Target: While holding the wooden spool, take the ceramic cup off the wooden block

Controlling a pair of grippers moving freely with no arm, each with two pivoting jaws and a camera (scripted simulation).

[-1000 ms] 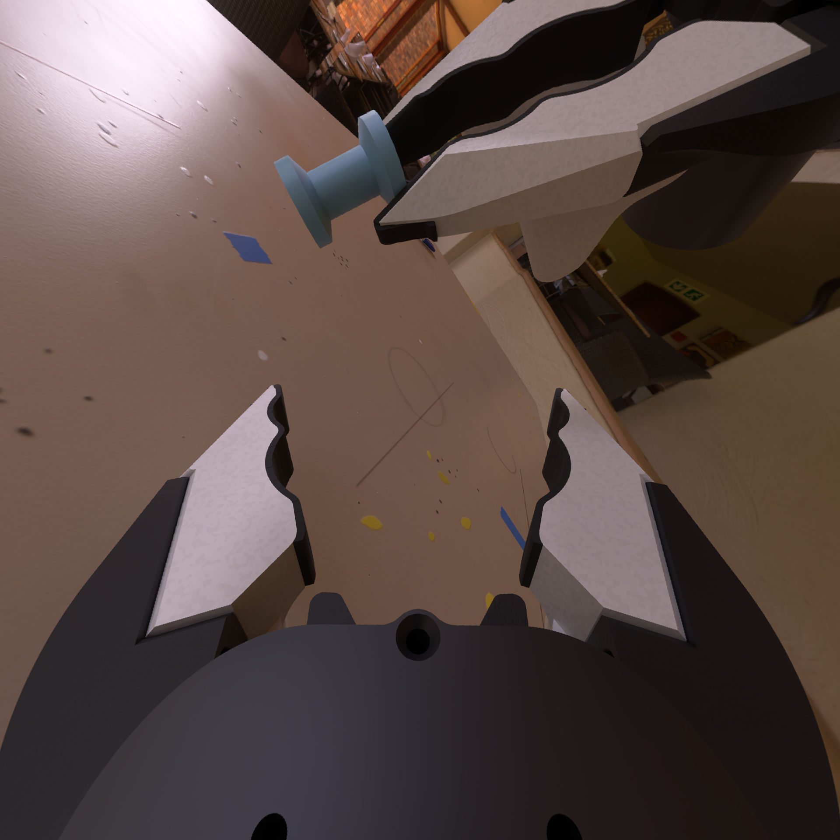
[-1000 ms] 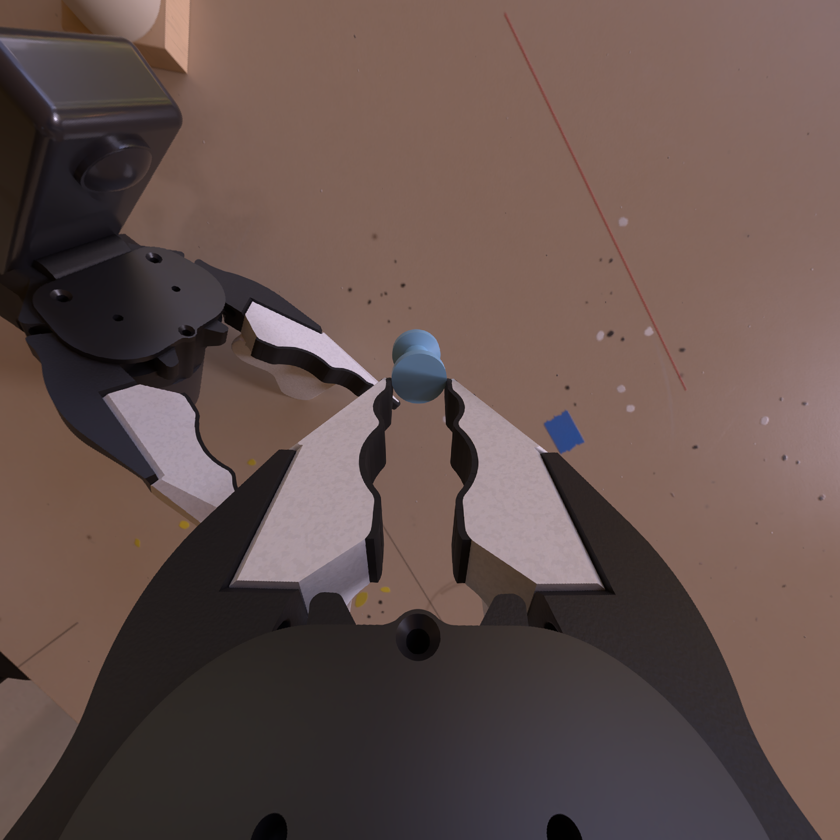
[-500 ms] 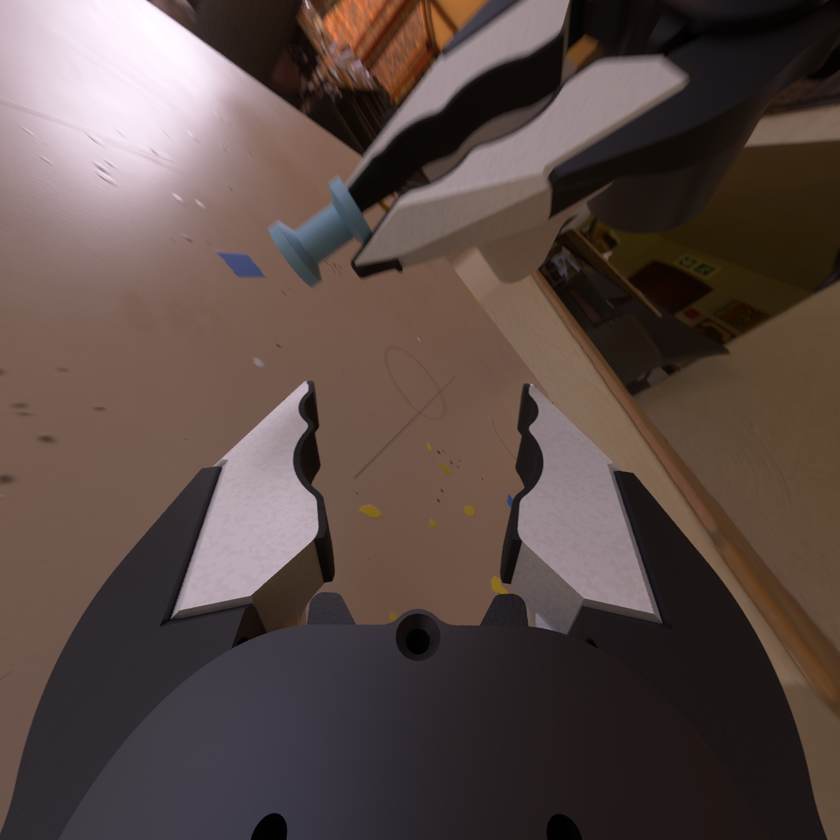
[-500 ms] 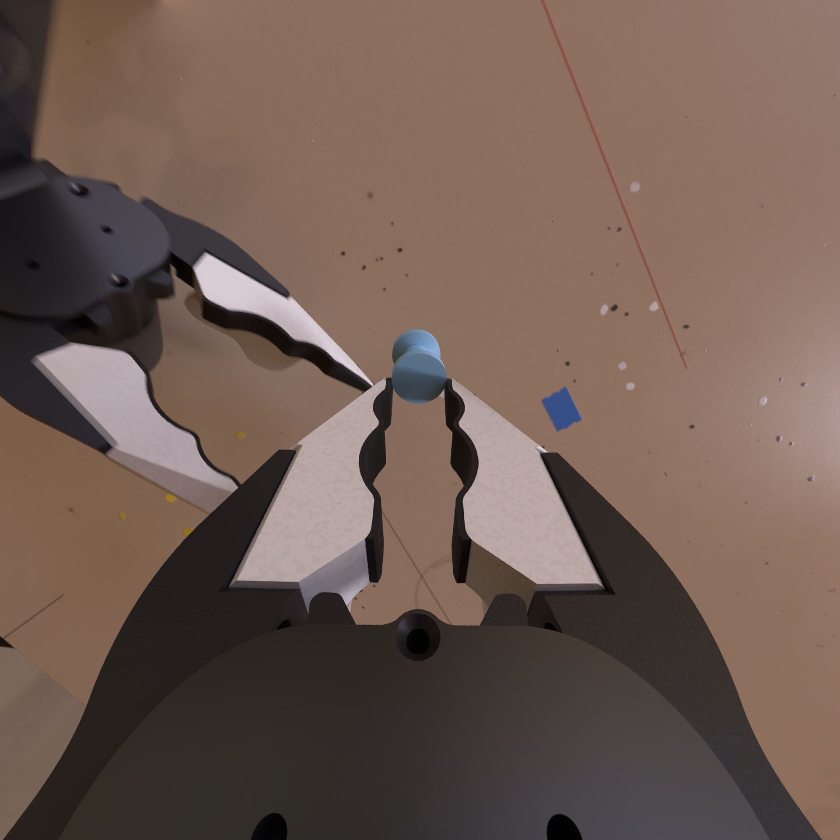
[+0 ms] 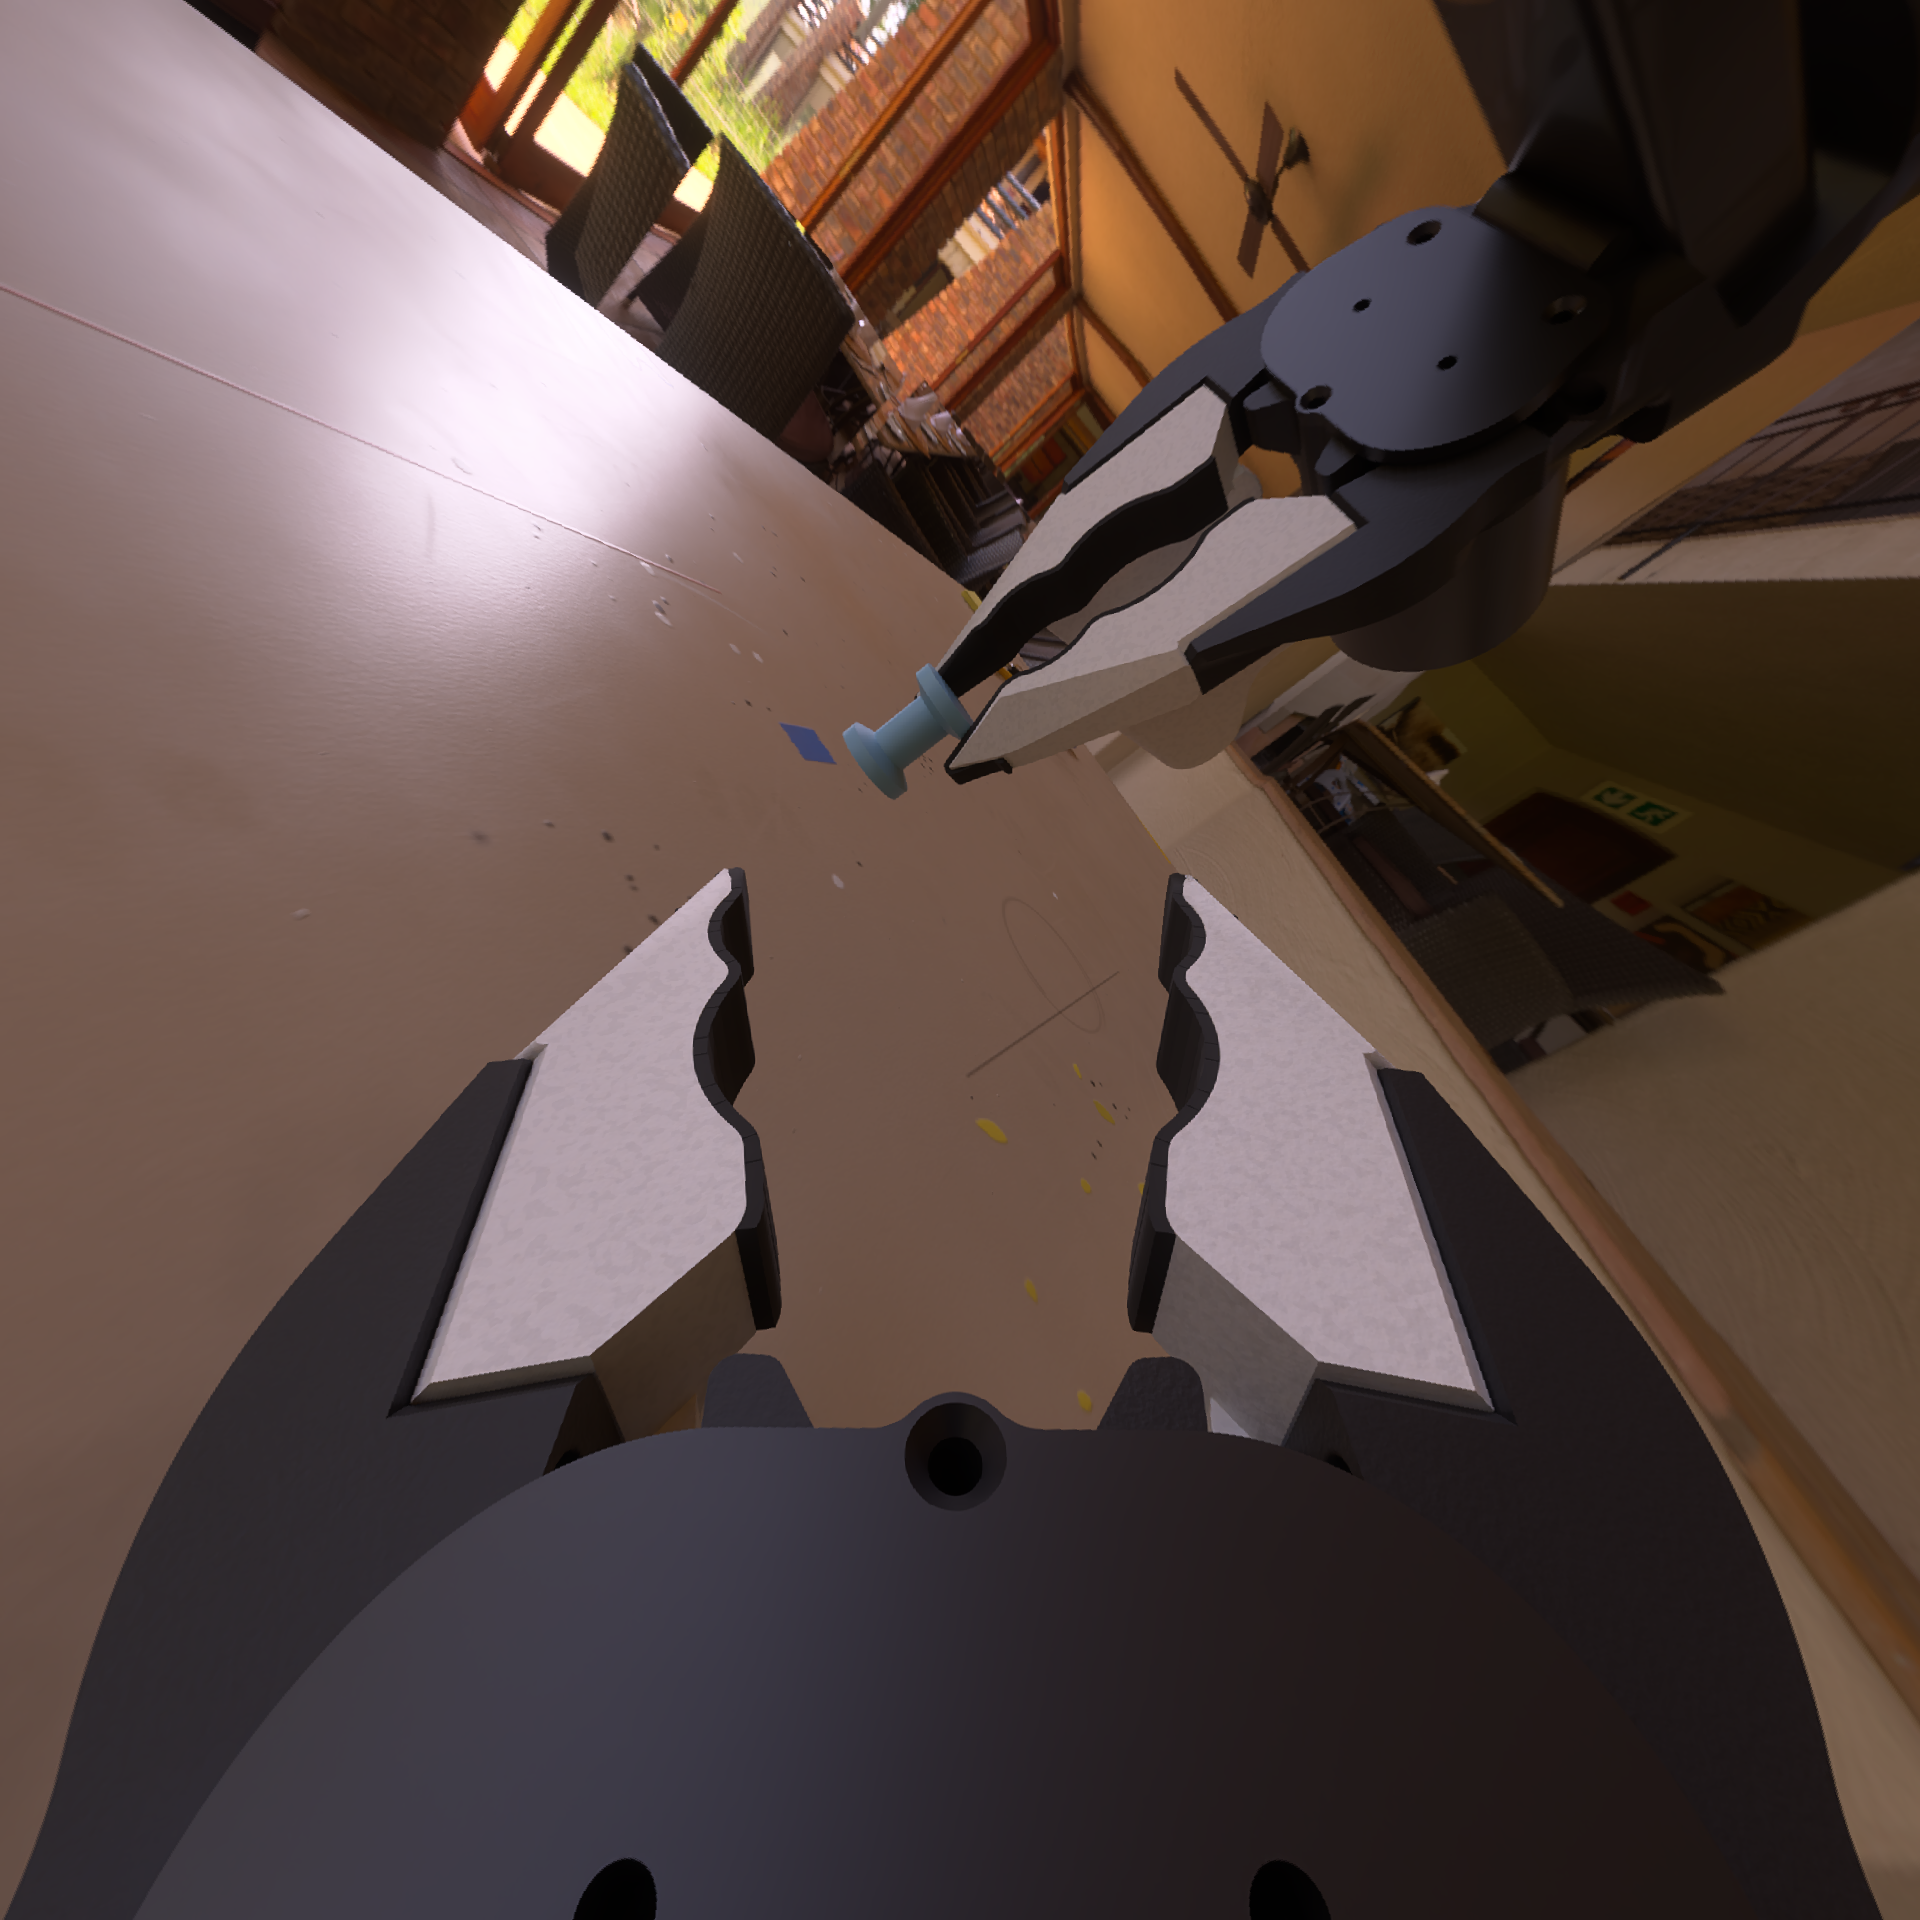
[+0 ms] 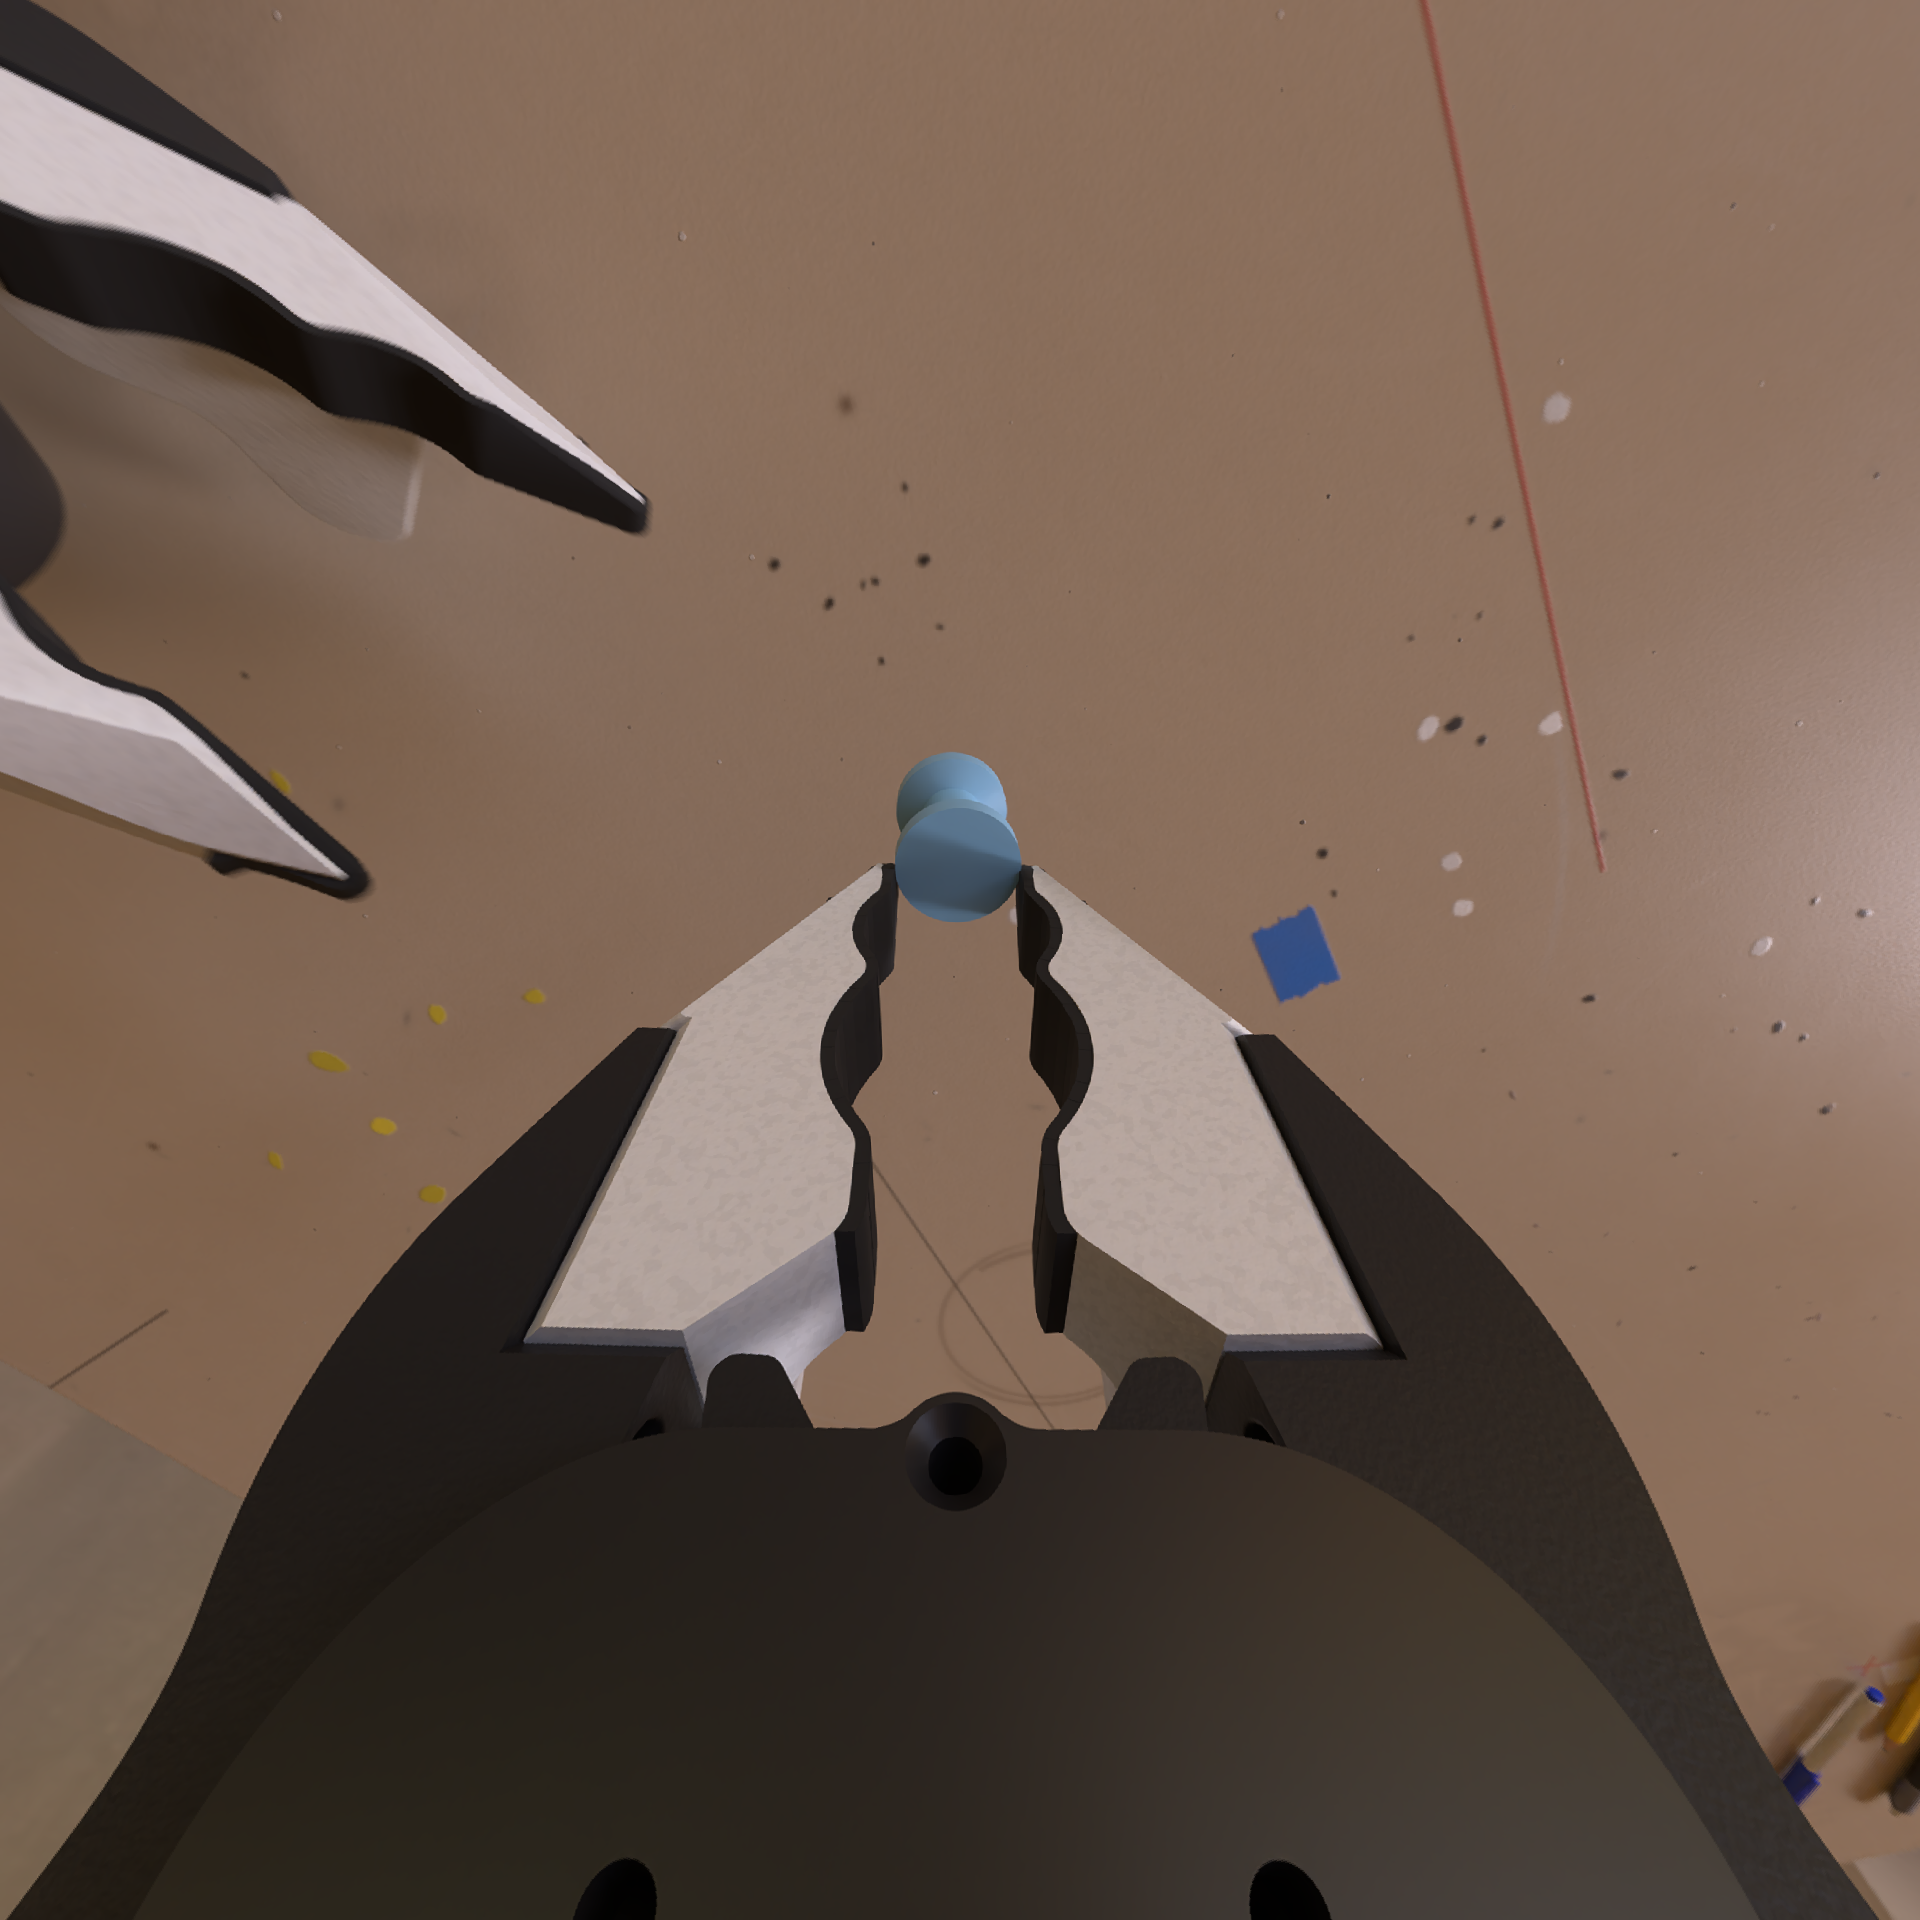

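Observation:
My right gripper (image 6: 954, 873) is shut on the pale blue spool (image 6: 954, 840) by one end flange and holds it above the brown table (image 6: 1143, 312). In the left wrist view the same gripper (image 5: 961, 743) and spool (image 5: 902, 732) show ahead and above. My left gripper (image 5: 951, 894) is open and empty, low over the table (image 5: 312, 727). It also shows at the left edge of the right wrist view (image 6: 499, 696). The ceramic cup and the wooden block are in neither view.
A blue tape square (image 6: 1295, 954) lies on the table right of the spool, also in the left wrist view (image 5: 808, 742). A thin red line (image 6: 1507, 436) crosses the table. The table edge (image 5: 1455, 1039) runs along the right. Pens (image 6: 1860, 1725) lie at lower right.
My left gripper has pulled back and tilted up, so the right gripper and spool look farther off. In the right wrist view the left gripper has slid left, mostly out of frame. The spool stays gripped.

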